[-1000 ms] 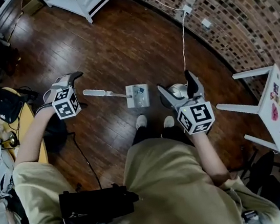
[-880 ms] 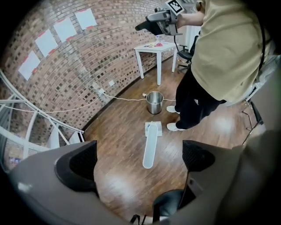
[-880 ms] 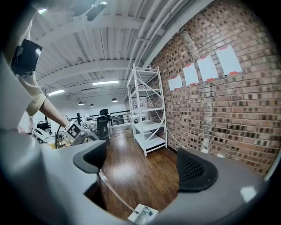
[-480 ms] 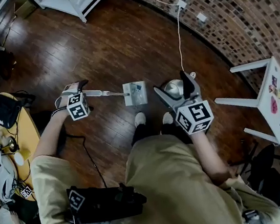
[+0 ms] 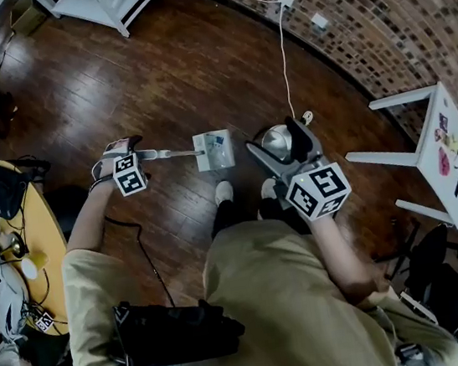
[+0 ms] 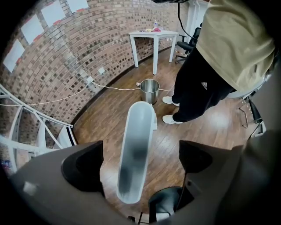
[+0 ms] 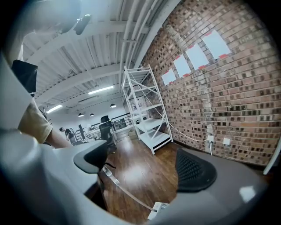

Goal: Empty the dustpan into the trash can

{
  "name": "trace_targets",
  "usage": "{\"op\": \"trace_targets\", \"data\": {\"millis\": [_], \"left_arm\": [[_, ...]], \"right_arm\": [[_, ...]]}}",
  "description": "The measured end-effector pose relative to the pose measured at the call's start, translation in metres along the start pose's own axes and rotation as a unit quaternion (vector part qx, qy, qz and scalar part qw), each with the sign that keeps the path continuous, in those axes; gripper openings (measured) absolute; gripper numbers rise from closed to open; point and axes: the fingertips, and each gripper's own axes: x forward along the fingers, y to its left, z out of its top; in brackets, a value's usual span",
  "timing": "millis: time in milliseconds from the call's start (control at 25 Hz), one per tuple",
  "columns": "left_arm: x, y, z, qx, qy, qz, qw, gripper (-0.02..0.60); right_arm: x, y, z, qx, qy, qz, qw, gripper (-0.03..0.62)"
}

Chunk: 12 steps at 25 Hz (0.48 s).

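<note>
The white dustpan [image 5: 213, 150] lies on the wooden floor, its long handle [image 5: 170, 152] pointing left. My left gripper [image 5: 126, 144] points steeply down over the handle's end. In the left gripper view the handle [image 6: 136, 145] runs between the two pads [image 6: 83, 169]. The jaws have just been closing, but a gap still shows on both sides. The steel trash can [image 5: 278, 140] stands right of the dustpan and also shows beyond the handle [image 6: 149, 90]. My right gripper [image 5: 270, 132] hovers above the can, open and empty [image 7: 145, 167]. The dustpan's handle [image 7: 127, 193] lies on the floor below it.
The person's white shoes [image 5: 224, 192] stand just behind the dustpan. A white table [image 5: 436, 149] is at the right and a white shelf rack [image 5: 106, 1] at the top. A cable [image 5: 282, 52] runs from the brick wall towards the can. A yellow round table [image 5: 1, 244] sits left.
My left gripper has come down from beside the handle's end to straddle it near the floor. The right gripper has stayed above the can.
</note>
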Motion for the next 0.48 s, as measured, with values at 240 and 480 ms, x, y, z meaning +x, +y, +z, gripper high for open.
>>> {"op": "trace_targets", "data": {"millis": [240, 480], "left_arm": [[0.018, 0.003, 0.005, 0.013, 0.010, -0.004, 0.9999, 0.499], [0.031, 0.001, 0.009, 0.017, 0.013, -0.014, 0.9997, 0.481]], "right_arm": [[-0.006, -0.007, -0.004, 0.003, 0.005, -0.011, 1.000, 0.488], [-0.008, -0.010, -0.005, 0.011, 0.005, -0.018, 1.000, 0.486]]}}
